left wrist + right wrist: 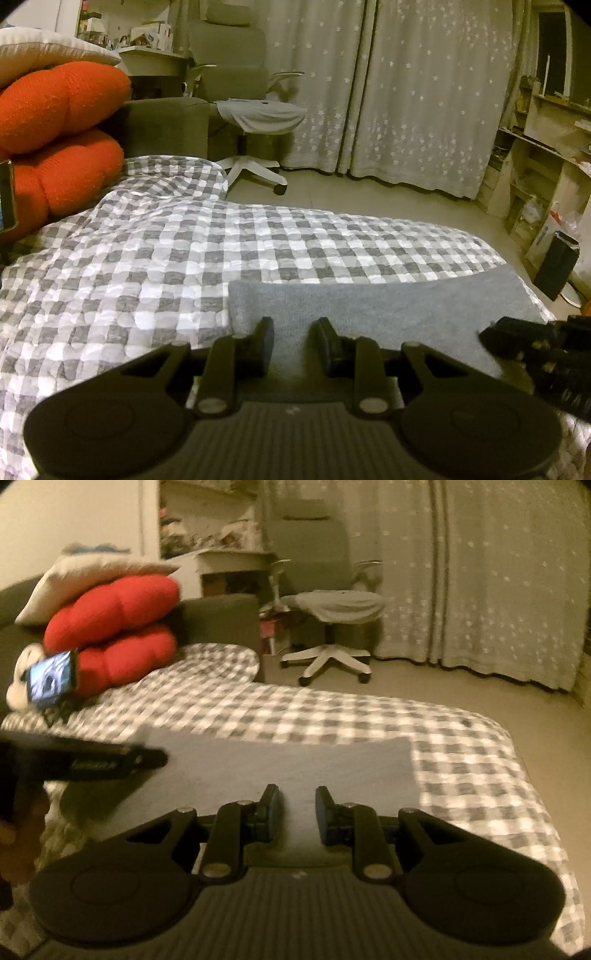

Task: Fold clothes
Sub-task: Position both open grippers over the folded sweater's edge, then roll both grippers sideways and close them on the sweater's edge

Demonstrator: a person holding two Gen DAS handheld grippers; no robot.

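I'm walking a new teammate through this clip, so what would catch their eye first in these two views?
Probably the bright red cushions stacked at the left end of the sofa, under a pale pillow. Next, the grey folded cloth lying flat on the grey-and-white checked cover, right ahead of both grippers. Behind, a grey office chair stands before star-patterned curtains.

Red cushions (114, 627), office chair (325, 590)

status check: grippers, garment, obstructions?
Left gripper and right gripper open, holding nothing, right's jaws opening. Grey garment folded flat on checkered bedspread. Nothing in the way.
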